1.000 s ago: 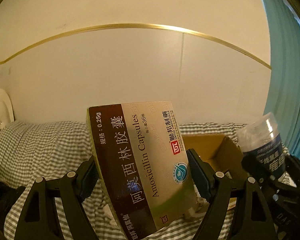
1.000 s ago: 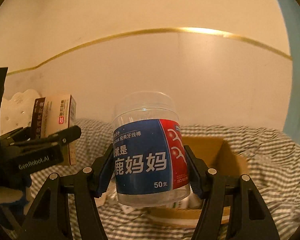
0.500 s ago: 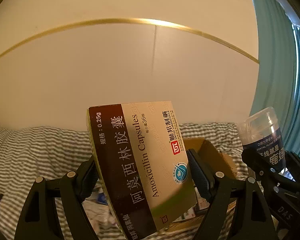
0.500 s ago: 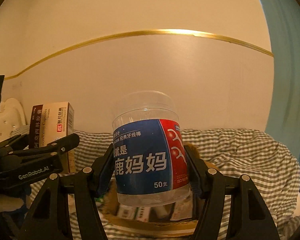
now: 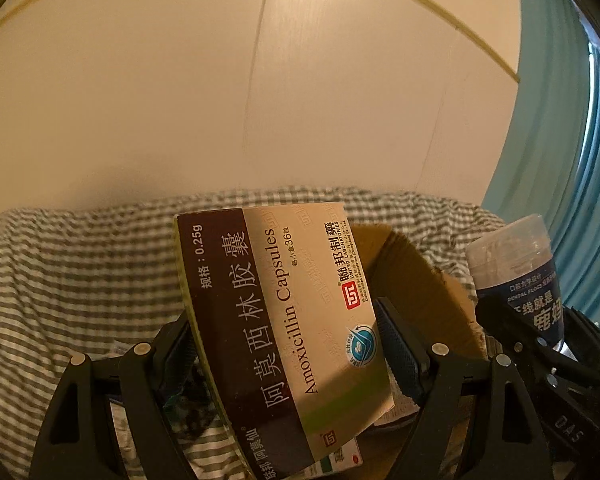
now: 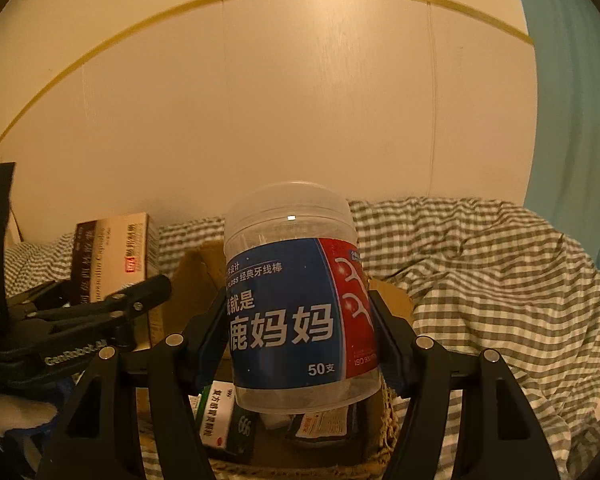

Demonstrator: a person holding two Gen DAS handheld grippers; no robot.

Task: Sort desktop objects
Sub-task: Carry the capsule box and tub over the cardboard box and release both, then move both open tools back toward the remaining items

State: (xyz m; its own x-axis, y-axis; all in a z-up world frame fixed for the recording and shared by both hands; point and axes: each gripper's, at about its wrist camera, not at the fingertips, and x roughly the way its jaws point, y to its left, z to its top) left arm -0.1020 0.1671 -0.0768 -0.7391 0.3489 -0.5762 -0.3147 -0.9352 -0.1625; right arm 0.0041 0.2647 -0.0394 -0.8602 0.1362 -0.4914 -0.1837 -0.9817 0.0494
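My left gripper (image 5: pixel 288 344) is shut on a brown-and-gold Amoxicillin capsule box (image 5: pixel 284 320), held tilted above the left side of an open cardboard box (image 5: pixel 416 280). My right gripper (image 6: pixel 300 320) is shut on a clear dental floss jar (image 6: pixel 296 300) with a blue and red label, held upright over the same cardboard box (image 6: pixel 196 272). Each view catches the other hand's load: the floss jar (image 5: pixel 516 272) at the right edge, the capsule box (image 6: pixel 112 252) at the left. Small packets (image 6: pixel 216 416) lie inside the cardboard box.
The cardboard box sits on a grey-and-white checked cloth (image 6: pixel 480 280) that is bunched up around it. A pale panelled wall (image 6: pixel 300 100) with a gold trim line stands close behind. A teal curtain (image 5: pixel 572 140) hangs at the right.
Both grippers have moved forward and down toward the cardboard box while keeping their loads. The box's inside and the packets in it have come into view below the jar.
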